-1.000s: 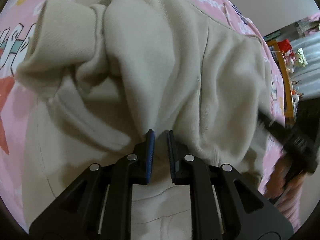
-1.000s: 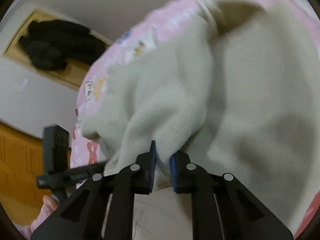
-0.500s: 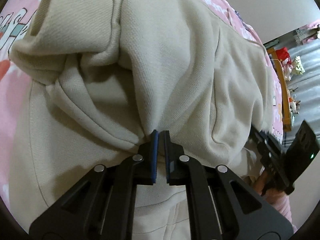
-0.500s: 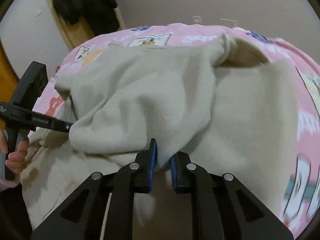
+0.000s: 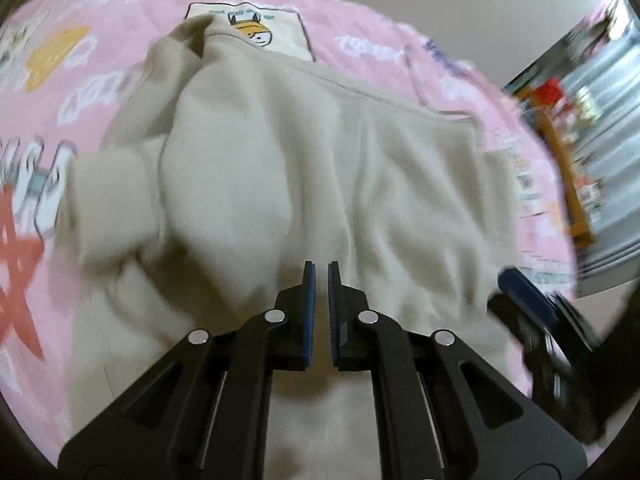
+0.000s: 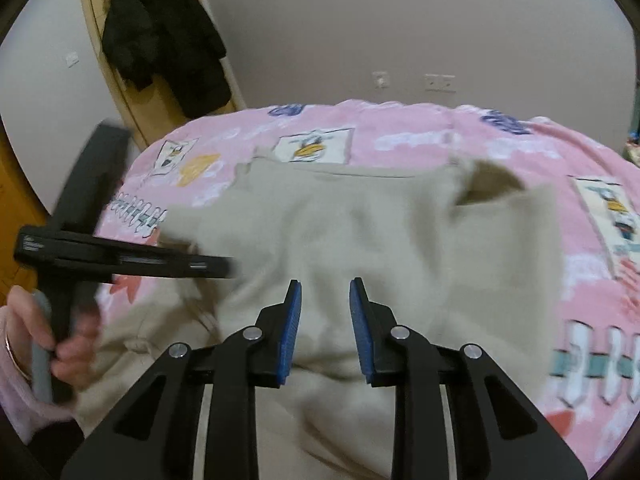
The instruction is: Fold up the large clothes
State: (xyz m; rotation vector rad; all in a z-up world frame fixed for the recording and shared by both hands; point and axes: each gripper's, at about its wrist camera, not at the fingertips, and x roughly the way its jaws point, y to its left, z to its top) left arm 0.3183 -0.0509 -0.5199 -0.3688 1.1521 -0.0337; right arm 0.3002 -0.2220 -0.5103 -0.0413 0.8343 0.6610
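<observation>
A large beige sweatshirt (image 5: 328, 184) lies spread on a pink cartoon-print bedspread (image 5: 100, 60), folded over with a cuffed sleeve (image 5: 108, 204) bunched at its left. My left gripper (image 5: 320, 276) hovers over the near part of the garment, jaws nearly together with a narrow gap and no cloth between them. In the right wrist view the sweatshirt (image 6: 400, 240) fills the middle and my right gripper (image 6: 325, 292) is open and empty above it. The left gripper also shows in the right wrist view (image 6: 224, 268), held by a hand.
The bedspread (image 6: 400, 128) runs to a grey wall with sockets (image 6: 440, 82). Dark coats (image 6: 168, 36) hang on a wooden door at far left. A shelf with colourful items (image 5: 568, 120) stands to the right of the bed.
Both grippers have let go of the sweatshirt and drawn back. The right jaws opened wide. The cloth has dropped flat onto the bed.
</observation>
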